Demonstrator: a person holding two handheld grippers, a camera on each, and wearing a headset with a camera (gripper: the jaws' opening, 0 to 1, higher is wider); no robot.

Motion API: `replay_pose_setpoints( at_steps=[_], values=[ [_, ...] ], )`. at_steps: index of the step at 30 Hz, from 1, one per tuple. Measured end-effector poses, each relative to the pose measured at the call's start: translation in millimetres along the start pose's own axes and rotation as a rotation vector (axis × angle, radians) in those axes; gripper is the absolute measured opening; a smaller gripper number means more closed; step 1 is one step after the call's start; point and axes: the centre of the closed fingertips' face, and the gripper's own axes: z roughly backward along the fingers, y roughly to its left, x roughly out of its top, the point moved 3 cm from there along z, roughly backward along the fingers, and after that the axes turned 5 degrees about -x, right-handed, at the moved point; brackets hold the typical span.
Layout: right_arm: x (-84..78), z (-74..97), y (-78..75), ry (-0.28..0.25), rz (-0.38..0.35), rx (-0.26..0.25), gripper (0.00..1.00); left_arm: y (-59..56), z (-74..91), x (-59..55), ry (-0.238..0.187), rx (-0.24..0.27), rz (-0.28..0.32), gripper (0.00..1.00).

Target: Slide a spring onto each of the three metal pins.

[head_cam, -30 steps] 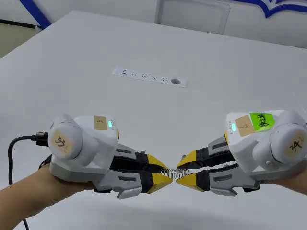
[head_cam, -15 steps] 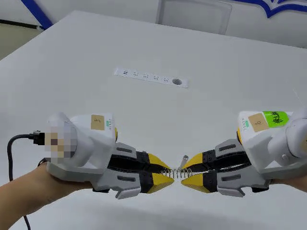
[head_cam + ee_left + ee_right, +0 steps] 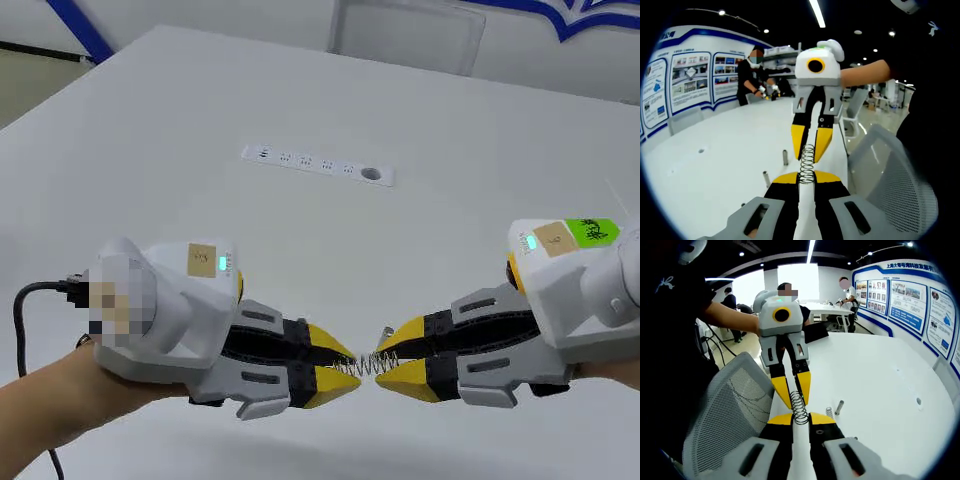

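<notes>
Your left tongs (image 3: 350, 367) and right tongs (image 3: 382, 364) each clamp one end of the small steel coil spring (image 3: 367, 365), likely steadying it for threading.

Spring (image 3: 372, 365) between left tool (image 3: 350, 367), right tool (image 3: 382, 361)

The left gripper (image 3: 350, 368) and right gripper (image 3: 383, 362) face each other tip to tip, roughly level, low in front of the person. Each has its jaws closed on one end of the spring (image 3: 370, 364) that spans the small gap between them. The left forearm (image 3: 45, 410) reaches in from the lower left.
</notes>
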Motion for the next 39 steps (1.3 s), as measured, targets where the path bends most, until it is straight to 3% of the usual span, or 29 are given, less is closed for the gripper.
replay_pose_setpoints(
  at_steps=[11, 16, 33, 37, 39],
  values=[
    [23.2, 1.4, 2.2, -0.103, -0.051, 0.011, 0.12, 1.6, -1.1, -0.5, 0.005, 0.009, -0.006, 0.09],
    [28.5, -1.9, 3.0, -0.122, -0.06, -0.004, 0.11, 3.0, -2.6, -1.5, 0.004, 0.012, 0.001, 0.09],
    [35.8, -8.1, 0.0, -0.119, -0.064, -0.026, 0.11, 8.2, -4.4, -3.2, -0.007, -0.011, 0.021, 0.1],
    [37.1, -9.5, -3.9, -0.113, -0.05, -0.042, 0.11, 13.8, -1.8, -2.4, -0.006, 0.022, -0.012, 0.12],
    [39.4, -8.6, -7.2, -0.119, -0.055, -0.043, 0.11, 16.1, -0.4, -4.6, 0.006, 0.037, -0.001, 0.16]
  ],
)
